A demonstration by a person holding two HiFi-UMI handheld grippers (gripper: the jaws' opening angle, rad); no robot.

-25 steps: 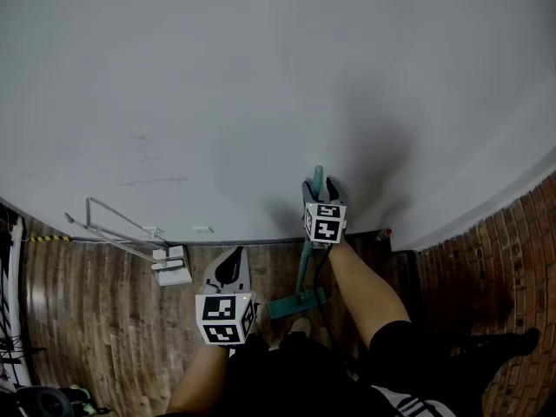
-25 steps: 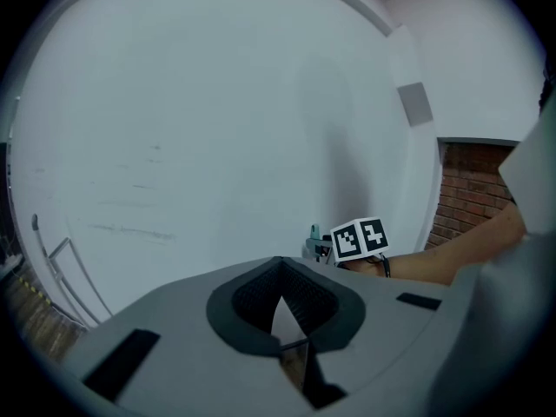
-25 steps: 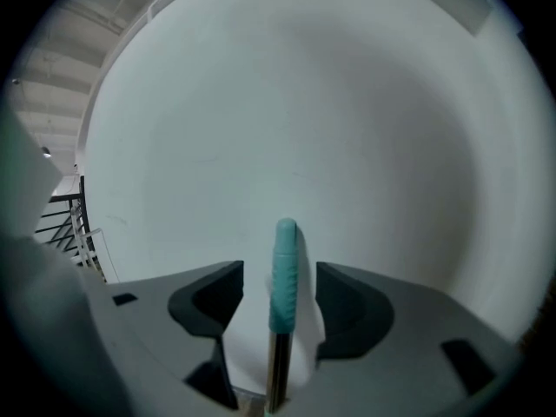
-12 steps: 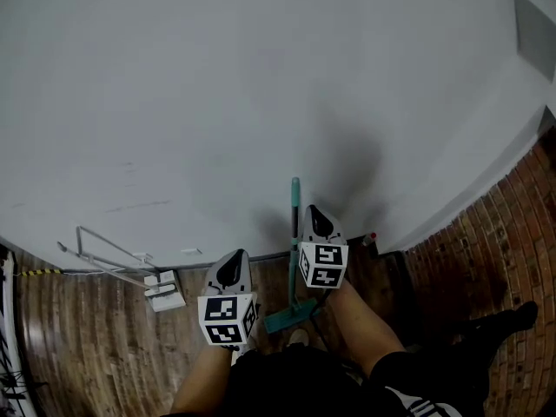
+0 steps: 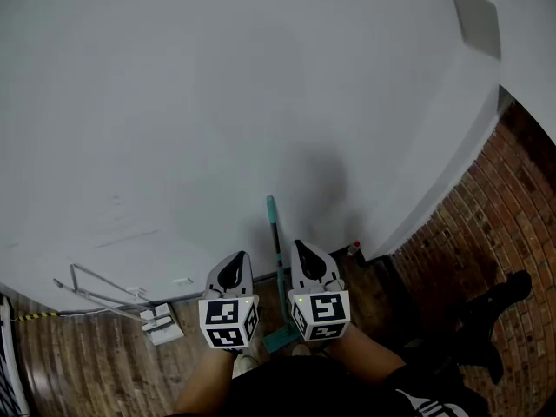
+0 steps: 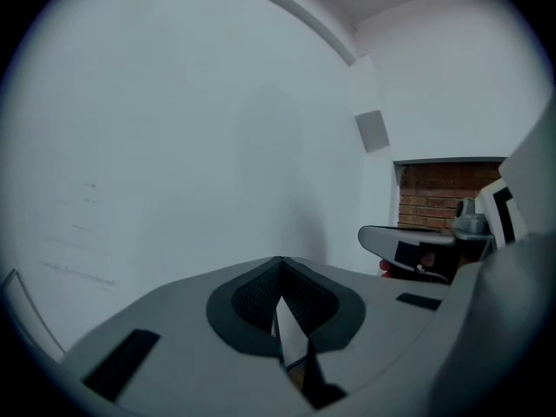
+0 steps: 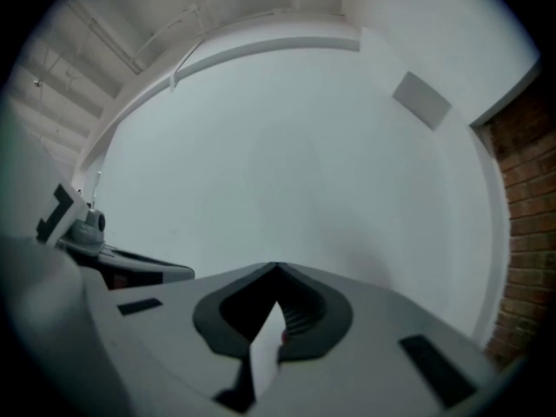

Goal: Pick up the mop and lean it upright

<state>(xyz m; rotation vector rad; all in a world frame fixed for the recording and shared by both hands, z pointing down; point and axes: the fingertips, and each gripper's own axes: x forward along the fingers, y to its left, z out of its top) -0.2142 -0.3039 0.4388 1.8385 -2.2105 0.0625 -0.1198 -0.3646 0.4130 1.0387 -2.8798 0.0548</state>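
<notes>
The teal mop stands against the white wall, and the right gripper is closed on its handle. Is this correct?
No: the right gripper is closed on nothing; the right gripper view shows its jaws together, empty. The teal mop does stand against the white wall.

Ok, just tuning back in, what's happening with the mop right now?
The mop stands upright against the white wall, with its head on the wooden floor. The person holds the left gripper and the right gripper on either side of the handle, both facing the wall. Both have their jaws shut with nothing between them, so neither grips the mop. The leaning step looks done.
</notes>
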